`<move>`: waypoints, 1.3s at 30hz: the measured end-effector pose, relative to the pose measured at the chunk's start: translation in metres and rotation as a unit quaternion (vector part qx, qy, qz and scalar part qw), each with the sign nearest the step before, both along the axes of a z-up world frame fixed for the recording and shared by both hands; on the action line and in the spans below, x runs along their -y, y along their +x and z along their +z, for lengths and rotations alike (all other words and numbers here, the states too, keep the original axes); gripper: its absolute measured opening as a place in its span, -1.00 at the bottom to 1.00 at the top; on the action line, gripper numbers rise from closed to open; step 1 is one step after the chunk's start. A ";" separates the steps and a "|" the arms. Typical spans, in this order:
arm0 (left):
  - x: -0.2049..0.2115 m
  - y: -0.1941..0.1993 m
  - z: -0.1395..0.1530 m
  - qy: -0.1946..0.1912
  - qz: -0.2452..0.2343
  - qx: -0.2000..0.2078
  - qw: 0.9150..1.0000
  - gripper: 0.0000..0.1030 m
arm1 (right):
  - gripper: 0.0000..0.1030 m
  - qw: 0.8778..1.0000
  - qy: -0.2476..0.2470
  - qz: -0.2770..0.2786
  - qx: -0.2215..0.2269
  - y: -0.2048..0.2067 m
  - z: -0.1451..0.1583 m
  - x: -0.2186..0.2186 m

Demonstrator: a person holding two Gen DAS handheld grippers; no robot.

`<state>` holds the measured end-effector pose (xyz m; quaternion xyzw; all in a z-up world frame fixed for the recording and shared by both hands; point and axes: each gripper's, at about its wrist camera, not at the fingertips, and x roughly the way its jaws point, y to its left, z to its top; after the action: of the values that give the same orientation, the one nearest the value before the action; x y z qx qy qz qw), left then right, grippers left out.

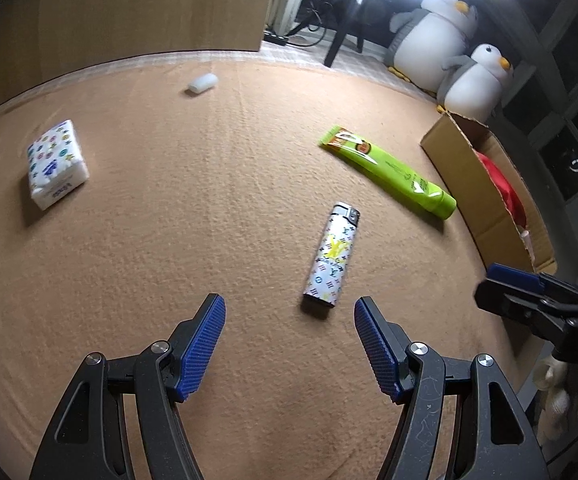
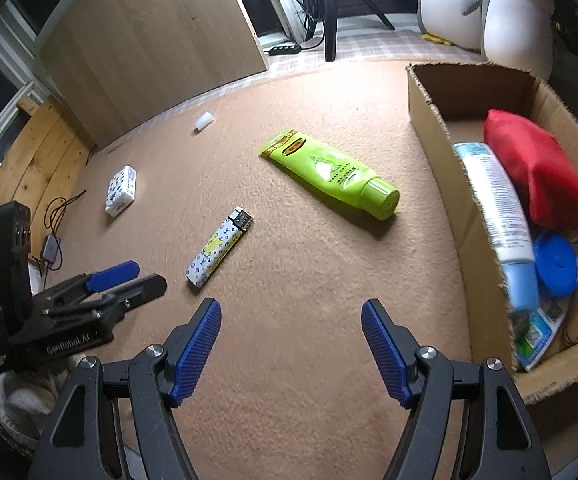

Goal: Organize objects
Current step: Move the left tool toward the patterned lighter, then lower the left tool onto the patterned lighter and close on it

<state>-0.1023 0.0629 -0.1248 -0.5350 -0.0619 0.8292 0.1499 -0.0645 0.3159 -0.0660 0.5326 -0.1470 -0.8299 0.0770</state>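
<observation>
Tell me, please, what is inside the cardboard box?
The box holds a red pouch, a white-and-blue tube, a blue lid and small packets. Whatever lies under them is covered.

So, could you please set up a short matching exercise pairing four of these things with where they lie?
Things:
1. lighter
2. green tube
3. red pouch
4. tissue pack

Places:
A. inside the cardboard box
B. far off to the left on the carpet, away from the box
C. just ahead of the left gripper
D. on the carpet between lighter and box

Pairs: 1-C, 2-D, 3-A, 4-B
</observation>
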 end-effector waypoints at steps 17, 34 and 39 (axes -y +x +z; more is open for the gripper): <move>-0.024 -0.024 -0.024 0.030 -0.053 0.020 0.998 0.07 | 0.10 0.994 -0.097 0.010 0.045 -0.057 -0.032 0.023; -0.028 -0.038 -0.028 0.050 -0.081 0.015 0.995 -0.20 | -0.40 0.989 -0.127 0.023 0.076 -0.079 -0.053 0.046; -0.033 -0.037 -0.028 0.044 -0.092 0.008 0.995 -0.24 | -0.59 0.987 -0.138 0.026 0.081 -0.081 -0.056 0.047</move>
<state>-0.1391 0.0960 -0.1524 -0.5381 -0.0496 0.8039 0.2484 -0.1460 0.2686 -0.1219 0.5859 -0.2521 -0.7536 0.1588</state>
